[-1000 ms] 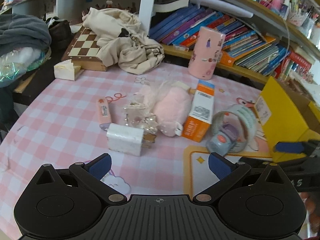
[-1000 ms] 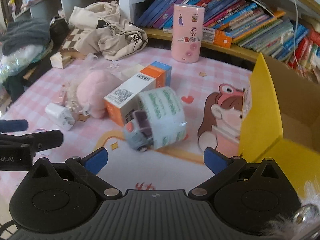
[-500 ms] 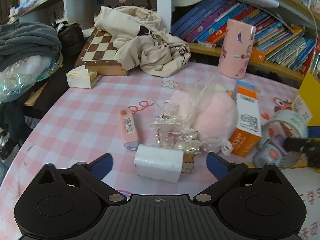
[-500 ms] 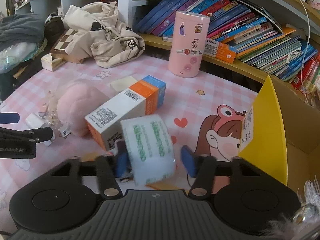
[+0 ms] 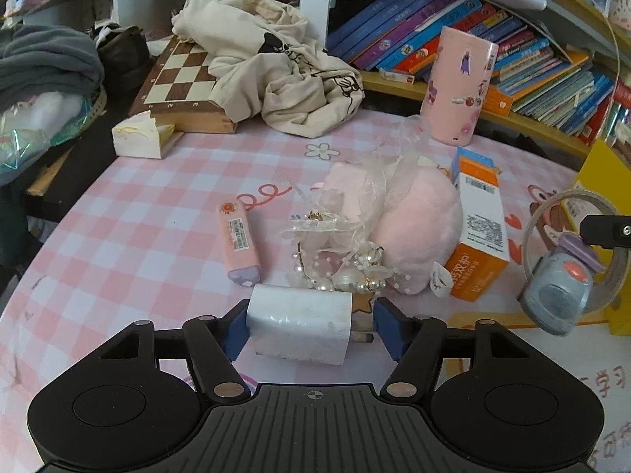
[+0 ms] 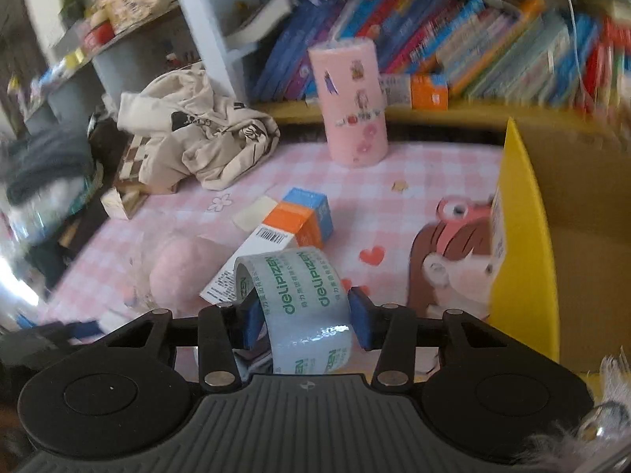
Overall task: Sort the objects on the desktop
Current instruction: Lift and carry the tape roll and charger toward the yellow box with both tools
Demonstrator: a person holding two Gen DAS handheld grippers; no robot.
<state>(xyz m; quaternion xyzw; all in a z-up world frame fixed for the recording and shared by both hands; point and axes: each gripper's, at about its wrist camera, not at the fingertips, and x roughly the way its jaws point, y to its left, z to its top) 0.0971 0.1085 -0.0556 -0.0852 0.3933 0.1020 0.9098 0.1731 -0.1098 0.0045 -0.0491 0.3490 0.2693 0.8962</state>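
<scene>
Tape roll [image 6: 311, 307] clamped in right claw [image 6: 303, 315], white charger [image 5: 301, 325] between closing left claw [image 5: 309, 329], above pink checked tabletop [image 5: 130, 244].

— Anything legible from where you hold the grippers?

— Yes. The roll of clear tape [image 6: 305, 307] between my right gripper's fingers carries "deli" and "DELIPIZEN" in green, repeated around the band, with small Chinese print beneath it that I can't make out.

— And ahead of your left one?

— The orange carton [image 5: 479, 236] ahead and to the right of it shows white Chinese characters, "双护" among them, and "12" on its near end; the barcode panel is too fine to read. The chessboard [image 5: 177, 79] far ahead to the left has tiny digits along its edge.
</scene>
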